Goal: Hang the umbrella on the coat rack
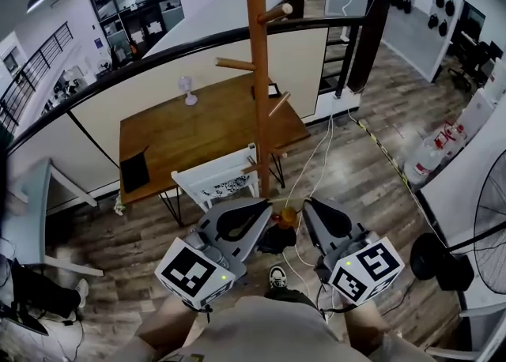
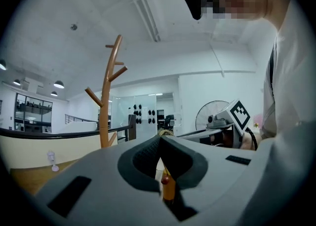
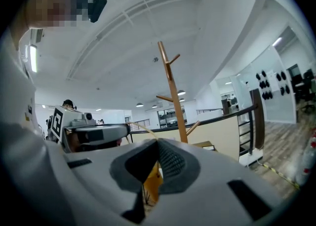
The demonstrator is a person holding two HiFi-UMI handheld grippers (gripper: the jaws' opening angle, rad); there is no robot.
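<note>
I hold the umbrella (image 1: 278, 239) low, just in front of the coat rack (image 1: 257, 76), with left gripper (image 1: 263, 209) and right gripper (image 1: 310, 206) both clamped on its orange end. Carrying step, I judge; next, raise it onto a peg (image 1: 278, 104).

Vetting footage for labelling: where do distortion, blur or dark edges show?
Head view: railing looks bowed, coat rack sharp. Left gripper view: black round vignette, left gripper soft-focused. Right gripper view: same vignette, ceiling lines curve, right gripper blurred.
</note>
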